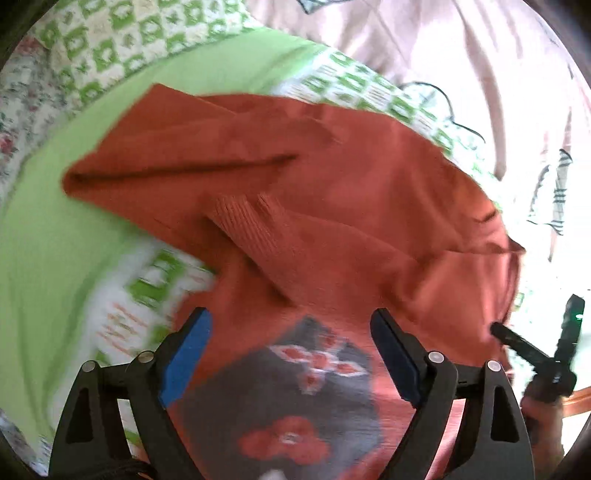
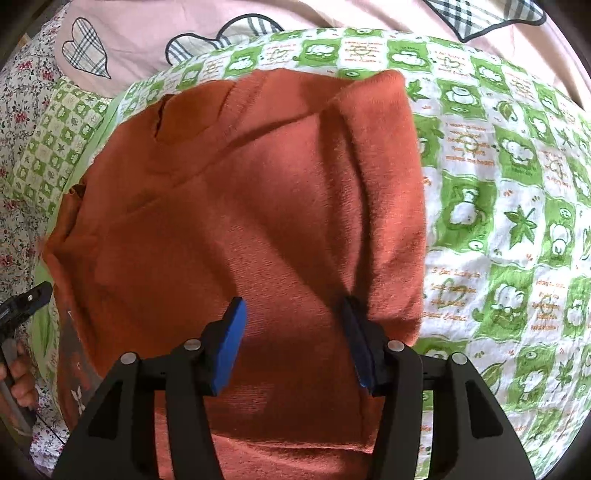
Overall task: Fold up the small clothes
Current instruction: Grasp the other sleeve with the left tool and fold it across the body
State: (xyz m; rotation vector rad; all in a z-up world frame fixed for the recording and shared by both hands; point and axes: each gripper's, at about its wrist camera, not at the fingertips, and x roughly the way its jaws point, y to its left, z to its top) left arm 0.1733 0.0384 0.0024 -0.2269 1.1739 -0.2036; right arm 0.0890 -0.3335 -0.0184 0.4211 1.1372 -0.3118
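Sweater (image 2: 240,206), rust orange, lies partly folded on a green patterned quilt (image 2: 517,221). The left gripper (image 1: 291,354) hangs released over its dark printed patch; the right gripper (image 2: 295,343), jaws apart, grips nothing. Next, probably pinching the three o'clock edge to fold inward.

A green-and-white patterned quilt (image 2: 498,206) is covering the bed, with a pink sheet (image 2: 155,33) bearing plaid hearts lying beyond it at twelve o'clock. A floral cloth (image 2: 22,122) is showing at nine o'clock, and bright daylight is washing over everything
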